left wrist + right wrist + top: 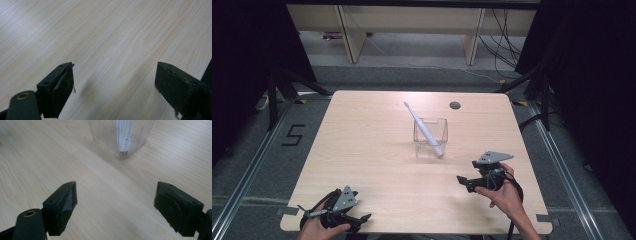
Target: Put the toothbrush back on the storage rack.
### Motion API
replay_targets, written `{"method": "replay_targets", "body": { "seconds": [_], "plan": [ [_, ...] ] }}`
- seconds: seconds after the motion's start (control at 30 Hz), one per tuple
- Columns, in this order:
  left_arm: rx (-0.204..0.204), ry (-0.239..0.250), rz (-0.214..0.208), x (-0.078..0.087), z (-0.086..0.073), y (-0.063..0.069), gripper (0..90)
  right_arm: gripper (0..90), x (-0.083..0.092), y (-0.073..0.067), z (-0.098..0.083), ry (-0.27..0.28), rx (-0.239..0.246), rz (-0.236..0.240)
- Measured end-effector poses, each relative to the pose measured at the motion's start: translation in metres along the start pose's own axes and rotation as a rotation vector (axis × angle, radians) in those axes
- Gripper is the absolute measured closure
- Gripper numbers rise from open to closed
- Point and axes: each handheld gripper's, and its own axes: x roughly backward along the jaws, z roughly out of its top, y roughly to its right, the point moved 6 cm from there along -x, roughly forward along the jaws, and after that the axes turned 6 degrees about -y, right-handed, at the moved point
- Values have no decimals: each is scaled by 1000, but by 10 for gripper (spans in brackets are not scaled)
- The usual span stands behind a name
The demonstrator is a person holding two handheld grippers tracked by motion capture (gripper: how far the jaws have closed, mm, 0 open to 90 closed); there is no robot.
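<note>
Toothbrush (424, 129) position: it stands leaning in a clear ribbed cup (430, 133) just right of the middle of the high view, head pointing to the upper left, handle end down at the cup's lower right. The cup rests on the pale wooden surface (362, 150), near a round cable hole (455, 105) above it.

My left hand-held gripper (362, 218) sits at the lower left of the high view, well apart from the cup, jaws wide apart and holding nothing; its own view shows bare wood grain between them. My right hand-held gripper (464, 181) sits at the lower right, also with jaws spread and nothing between them. In the right gripper view the cup (121, 135) is at the top centre, ahead of the jaws and not touching them.

Handling assessment: the toothbrush looks light, stiff and smooth, so it may slip or pivot in a loose grip. I judge the best hold to be across the thicker handle, above the cup rim, not on the thin neck. The cup appears light and rigid; it could slide or tip if the brush drags against its wall.
</note>
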Motion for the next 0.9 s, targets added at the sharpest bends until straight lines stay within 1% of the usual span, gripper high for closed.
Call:
{"method": "replay_targets", "body": {
  "seconds": [0.03, 0.07, 0.1, 0.13, 0.17, 0.23, 0.27, 0.3, 0.33, 0.37, 0.4, 0.47, 0.57, 0.63, 0.7, 0.73, 0.77, 0.8, 0.87, 0.9],
  "plan": [
    [-6, -4, 5, 0, 0, -1, 152, 192, 0, 0, 0, 0, 0, 0],
    [5, -1, -1, 0, -1, -1, 151, 192, 1, 0, -4, -8, -10, 5],
    [5, -1, -1, 0, -1, -1, 151, 192, 1, 0, -4, -8, -10, 5],
    [-8, -6, 5, 1, -1, -3, 151, 192, 1, 2, -4, -2, 2, 0],
    [-3, -3, 6, 0, 0, -3, 151, 192, 2, 1, -7, -9, -24, 3],
    [4, -4, 5, 0, -1, -1, 151, 190, 2, 3, -9, -8, -22, -2],
    [-2, -3, 1, 0, 0, -1, 151, 190, 3, 2, -13, -20, -38, 1],
    [-2, -3, 1, 0, 0, -1, 151, 190, 3, 2, -13, -20, -38, 1],
    [11, 1, 4, 0, -1, -1, 151, 189, 2, 4, -14, -5, -12, -6],
    [11, 1, 4, 0, -1, -1, 151, 189, 2, 4, -14, -5, -12, -6],
    [-4, -7, 7, 0, -1, -3, 151, 185, 3, 2, -17, -20, -29, 5],
    [-7, -9, 8, 0, -1, -2, 151, 184, 2, 2, -18, -16, -24, 2],
    [-3, -6, -1, -1, -1, 0, 151, 183, 2, 0, -21, -25, -31, 5],
    [-6, -9, 4, -1, -1, -1, 151, 183, 2, -2, -24, -27, -16, 10],
    [0, -5, 5, -1, -1, -1, 151, 182, 2, -2, -24, -26, -7, 11],
    [6, -12, 1, -1, -2, -1, 151, 178, 2, -4, -25, -24, -24, 12],
    [-9, -18, 7, 0, -1, -2, 151, 175, 1, -3, -25, -17, -13, 6],
    [-1, -2, 6, -1, 0, -1, 151, 174, 2, -4, -28, -28, -20, 3],
    [2, -3, 2, -1, -1, 0, 151, 172, 1, -3, -29, -17, 13, 5],
    [-12, -15, 2, 0, -1, -1, 151, 172, 1, -3, -29, -17, 13, 5]
  ]
}}
